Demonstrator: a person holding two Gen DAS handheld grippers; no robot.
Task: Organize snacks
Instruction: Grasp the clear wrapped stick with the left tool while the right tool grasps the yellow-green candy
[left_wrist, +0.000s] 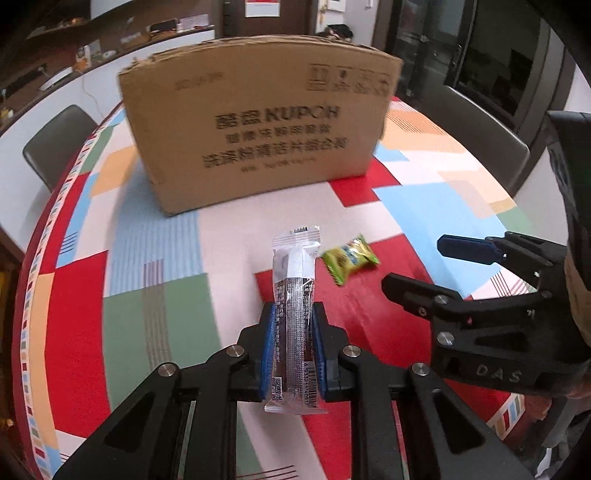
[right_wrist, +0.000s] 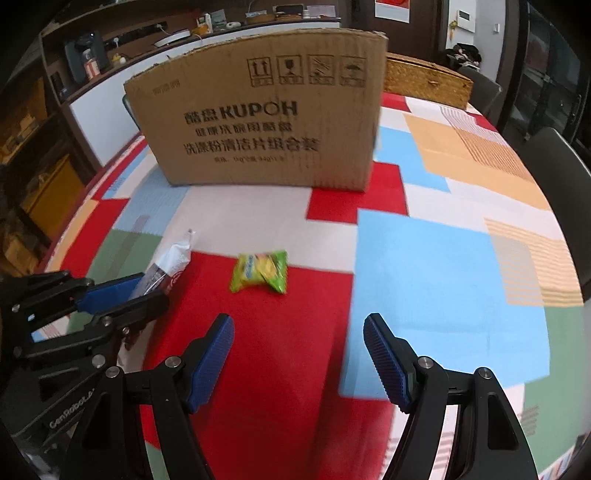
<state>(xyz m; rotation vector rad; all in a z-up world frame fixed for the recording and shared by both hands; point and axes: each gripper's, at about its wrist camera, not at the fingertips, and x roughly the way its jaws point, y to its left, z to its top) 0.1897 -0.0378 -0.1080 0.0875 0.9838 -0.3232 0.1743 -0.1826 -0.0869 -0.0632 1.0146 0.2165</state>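
Snacks in view number two: one long clear-wrapped bar (left_wrist: 293, 317) with dark contents, and one small green-and-yellow packet (right_wrist: 260, 271). The bar carries dense small print, a barcode and a QR code near its lower end, none of it legible beyond stray digits. It sits pinched between the blue pads of the left tongs (left_wrist: 293, 347), standing lengthwise along the fingers above the tabletop (left_wrist: 155, 295), its far sealed end pointing toward the cardboard box (left_wrist: 258, 122). The green packet lies flat on a red patch of the patchwork tablecloth, just right of the bar's upper half and apart from it; its printing is too blurred to read. The right tongs (right_wrist: 299, 354) hang spread wide with nothing between the ribbed blue pads, the packet lying ahead of the gap and untouched. One box stands upright at the far side of the tabletop, printed "KUPOH" in bold after two Chinese characters, with further lines of Chinese text below and four handling pictograms in its upper right corner. "DAS" shows on the right gripper body in the left wrist view; partial lettering "GenRobot" shows on the left gripper body in the right wrist view. One woven basket (right_wrist: 428, 83) sits behind the box.
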